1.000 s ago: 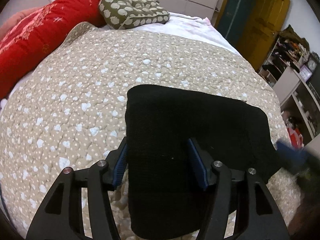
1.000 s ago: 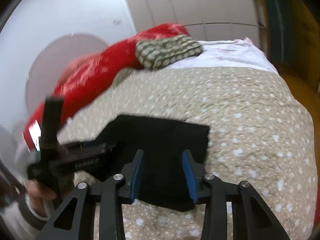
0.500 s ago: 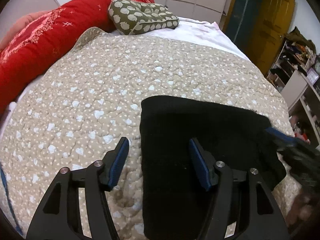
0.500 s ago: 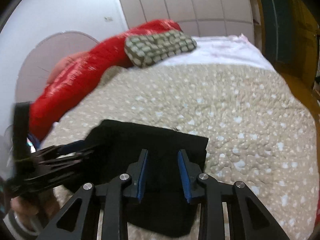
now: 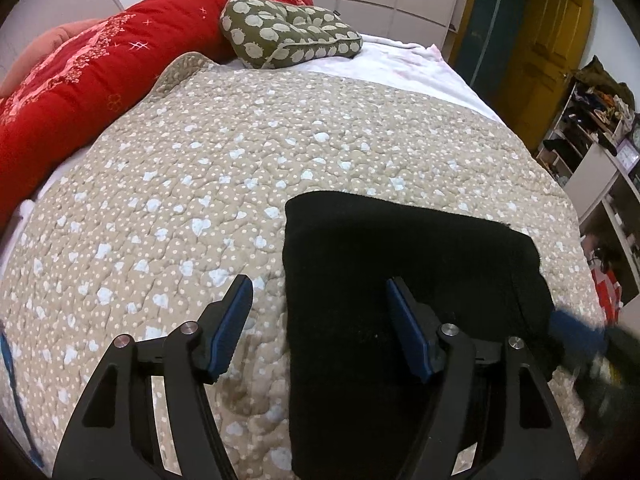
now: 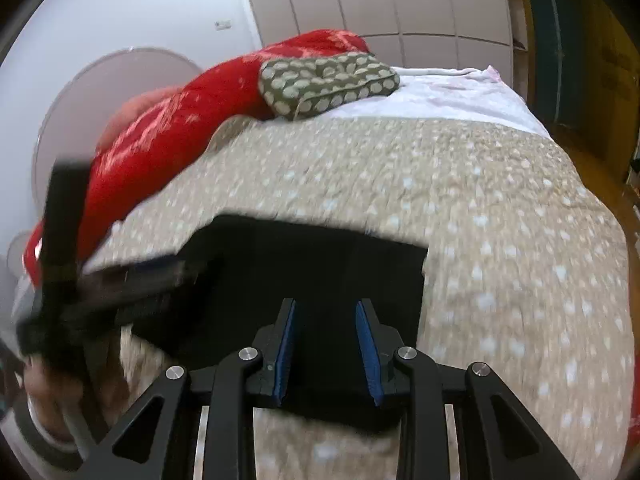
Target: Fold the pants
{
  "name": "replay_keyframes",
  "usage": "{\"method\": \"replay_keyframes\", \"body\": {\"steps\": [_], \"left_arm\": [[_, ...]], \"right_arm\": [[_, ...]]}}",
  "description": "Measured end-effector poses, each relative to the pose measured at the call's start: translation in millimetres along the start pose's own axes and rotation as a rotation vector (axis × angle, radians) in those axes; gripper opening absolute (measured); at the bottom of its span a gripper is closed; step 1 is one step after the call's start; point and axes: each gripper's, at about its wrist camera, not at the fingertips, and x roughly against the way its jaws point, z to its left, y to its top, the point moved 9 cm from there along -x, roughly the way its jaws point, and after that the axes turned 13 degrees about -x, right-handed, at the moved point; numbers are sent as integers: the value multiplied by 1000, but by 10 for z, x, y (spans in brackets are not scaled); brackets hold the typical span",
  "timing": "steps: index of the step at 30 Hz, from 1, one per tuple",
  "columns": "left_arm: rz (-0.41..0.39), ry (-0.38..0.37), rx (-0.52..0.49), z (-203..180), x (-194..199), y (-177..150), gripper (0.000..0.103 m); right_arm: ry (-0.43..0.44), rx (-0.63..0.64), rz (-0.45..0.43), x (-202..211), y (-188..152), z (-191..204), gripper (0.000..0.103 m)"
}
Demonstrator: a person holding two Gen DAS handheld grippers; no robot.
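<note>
Left wrist view: black pants lie folded into a thick, roughly rectangular stack on a beige quilt dotted with pale hearts, near the bed's front edge.
Left gripper: jaws spread wide, having just been opening — the stack's left edge sits between the blue pads, but neither pad presses on it, so nothing is held.
Right gripper: jaws partly apart over the near edge of the pants; the blurred view does not show whether the pads pinch cloth.
Right wrist view: the left gripper appears at the picture's left as a blurred black frame, with the person's hand on its handle.
Handling: soft, limp, matte fabric, probably light — it would sag and unfold if lifted by one point.
Where to hold: likely both corners of one folded edge, pinching through every layer, or flat support from beneath.
Background: a red bolster and an olive patterned cushion at the head of the bed.
Writing: no brand, label or legible text anywhere.
</note>
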Motion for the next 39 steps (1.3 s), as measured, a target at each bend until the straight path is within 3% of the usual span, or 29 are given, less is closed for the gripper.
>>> {"method": "replay_keyframes", "body": {"steps": [4,7,11,19,28,39], "left_arm": [[-11,15,2,-25,20,-17,69],[-10,33,-6,-36,98,-35,69],[-19,51,-14,-56,259,-81,69],[-27,79,-33,-153,564,-291,69],[-58,115,-21,-156,911,-451,69],[-110,136,-11,-183,1255,-448,69]], "right_arm": [[-34,21,-17,-88,-276,-23,30],[-38,18,-10,-50,-237,-6,30],[22,-44,-33,158,-134,13,31],[0,-98,-57,391,-167,-18,34],[-3,-88,-102,670,-170,85,43],[-16,-77,-128,861,-228,157,45]]}}
